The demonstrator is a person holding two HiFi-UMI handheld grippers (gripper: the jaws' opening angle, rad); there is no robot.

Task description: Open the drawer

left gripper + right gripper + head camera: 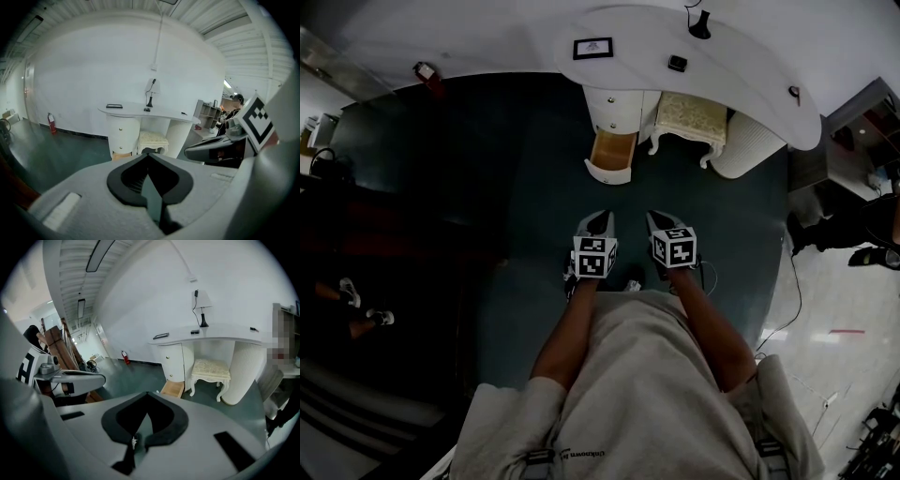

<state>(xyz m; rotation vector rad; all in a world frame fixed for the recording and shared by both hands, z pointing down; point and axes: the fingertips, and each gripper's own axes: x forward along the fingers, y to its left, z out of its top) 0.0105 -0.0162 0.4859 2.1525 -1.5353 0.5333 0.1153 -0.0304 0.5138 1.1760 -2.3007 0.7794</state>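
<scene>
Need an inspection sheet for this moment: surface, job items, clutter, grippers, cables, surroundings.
Surface: dark green floor; white curved desk against the wall.
Job's things: bottom drawer of the desk stands pulled out, wooden inside showing.
Clutter: lamp, dark frame and small dark items on the desk; stool under it.
Grippers: left hand-held gripper and right hand-held gripper both shut, empty, well short of the desk.
Cables: floor cable at the right.
Surroundings: fire extinguisher by the wall; shelves; other people at the edges.
</scene>
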